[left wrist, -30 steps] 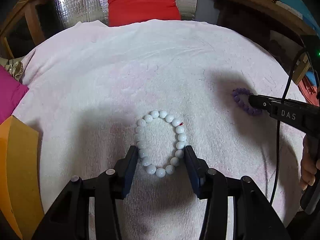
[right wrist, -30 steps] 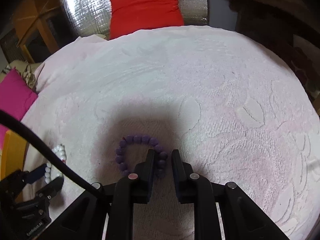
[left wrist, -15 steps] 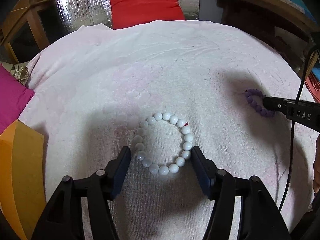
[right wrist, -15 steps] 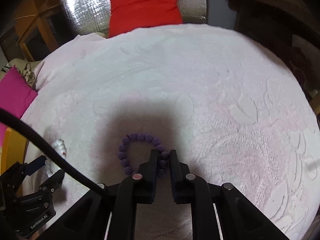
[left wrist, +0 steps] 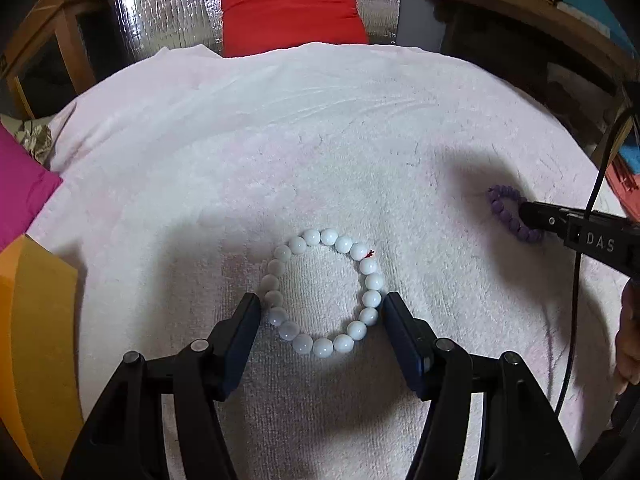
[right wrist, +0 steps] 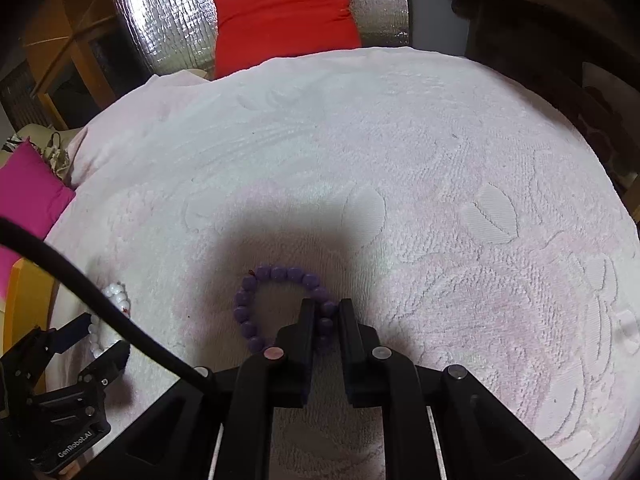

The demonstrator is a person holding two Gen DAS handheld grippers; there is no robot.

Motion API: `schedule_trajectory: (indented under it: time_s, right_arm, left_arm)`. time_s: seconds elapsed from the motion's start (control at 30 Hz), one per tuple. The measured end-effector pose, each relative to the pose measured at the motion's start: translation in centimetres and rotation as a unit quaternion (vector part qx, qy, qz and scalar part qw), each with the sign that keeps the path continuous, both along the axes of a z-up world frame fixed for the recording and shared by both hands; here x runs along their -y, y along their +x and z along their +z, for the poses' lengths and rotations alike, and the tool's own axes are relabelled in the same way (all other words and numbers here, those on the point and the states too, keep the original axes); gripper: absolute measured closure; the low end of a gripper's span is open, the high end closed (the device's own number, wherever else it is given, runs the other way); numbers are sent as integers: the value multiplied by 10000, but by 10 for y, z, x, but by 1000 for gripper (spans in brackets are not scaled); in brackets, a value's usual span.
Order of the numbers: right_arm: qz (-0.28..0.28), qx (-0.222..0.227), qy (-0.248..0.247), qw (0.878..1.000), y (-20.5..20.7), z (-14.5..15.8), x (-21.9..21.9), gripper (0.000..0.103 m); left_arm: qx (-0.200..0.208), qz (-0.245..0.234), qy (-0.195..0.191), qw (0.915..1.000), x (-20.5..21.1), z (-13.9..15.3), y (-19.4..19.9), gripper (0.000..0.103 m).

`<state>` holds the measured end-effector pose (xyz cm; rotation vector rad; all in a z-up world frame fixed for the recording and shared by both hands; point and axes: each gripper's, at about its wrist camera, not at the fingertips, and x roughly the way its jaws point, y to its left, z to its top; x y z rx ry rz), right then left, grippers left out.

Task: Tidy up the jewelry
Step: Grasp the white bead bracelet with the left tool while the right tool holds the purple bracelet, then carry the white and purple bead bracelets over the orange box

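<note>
left gripper (left wrist: 322, 312) spread wide around white bead bracelet (left wrist: 325, 292) lying flat on pink towel (left wrist: 320, 140), right gripper (right wrist: 326, 314) pinched narrow on purple bracelet (right wrist: 280, 304) w/ beads between fingers.

"DAS" on right gripper (left wrist: 536, 216); "GenRobot.AI" on left gripper (right wrist: 100, 338).

The white bracelet (left wrist: 324, 296) is gleaming with glossy, smooth beads; the purple bracelet (right wrist: 280, 306) is looking matt. The pink-white towel (left wrist: 320, 152) is showing rough, looped cloth with raised patterns. Crinkled foil (right wrist: 168, 20) is shining behind a red cloth cushion (right wrist: 284, 12).
</note>
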<state>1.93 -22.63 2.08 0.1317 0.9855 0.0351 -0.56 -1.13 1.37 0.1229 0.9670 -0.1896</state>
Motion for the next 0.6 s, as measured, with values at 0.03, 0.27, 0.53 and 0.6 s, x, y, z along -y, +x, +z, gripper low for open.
schedule_trajectory:
  time_s: [0.03,0.27,0.53,0.6]
  right_arm:
    - [14,20,-27,10000,0,0,-1,89]
    - [130,116,-163,9997,0,3,-5,91]
    - [215,306,188,9991,-2,13,-3,92]
    - [229,365,330,9985,-4,17,-1,92]
  left_arm:
    - [2,-2,-37,10000,-1,0,0,38]
    - [35,-32,-205,9998,-3,-1,0,42]
    - [120,-256,-548,9981,-1,7,-2,92]
    - [136,-270,-641,9975,-3,9,-3,93]
